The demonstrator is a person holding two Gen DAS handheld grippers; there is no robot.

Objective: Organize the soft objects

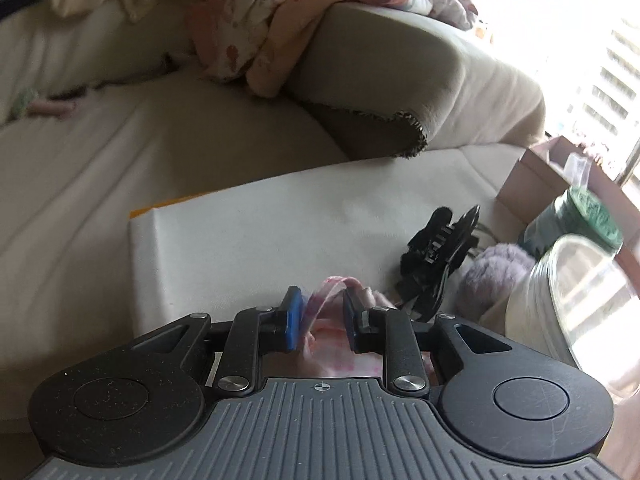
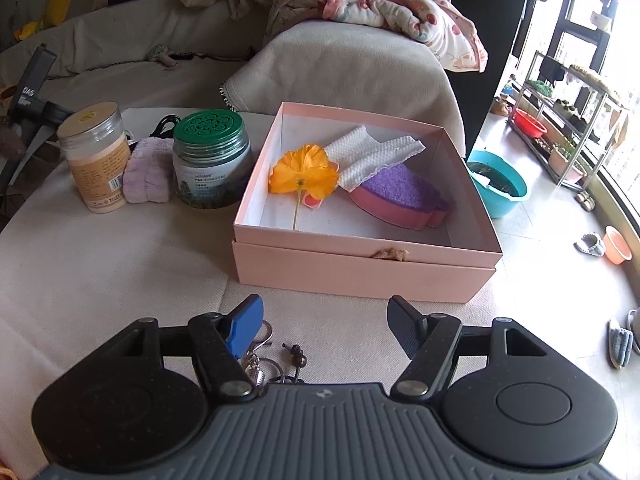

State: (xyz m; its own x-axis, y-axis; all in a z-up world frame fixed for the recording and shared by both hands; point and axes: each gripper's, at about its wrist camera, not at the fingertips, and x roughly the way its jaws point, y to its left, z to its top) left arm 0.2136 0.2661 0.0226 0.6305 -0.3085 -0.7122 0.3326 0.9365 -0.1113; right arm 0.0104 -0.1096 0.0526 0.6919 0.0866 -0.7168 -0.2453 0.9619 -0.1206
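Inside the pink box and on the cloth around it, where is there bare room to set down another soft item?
In the pink box, the near left floor is bare, between the yellow flower stem and the purple sponge. The cloth in front of the box is bare up to the keys. It is crowded left of the box: the green-lidded jar, lilac cloth, tan jar.

Both wrist views near table [image 2: 100, 260], downward.

The left gripper [image 1: 320, 320] body is hiding most of the blurred pink cloth [image 1: 332, 334], while the right edge is cutting off the clear jar [image 1: 580, 292].
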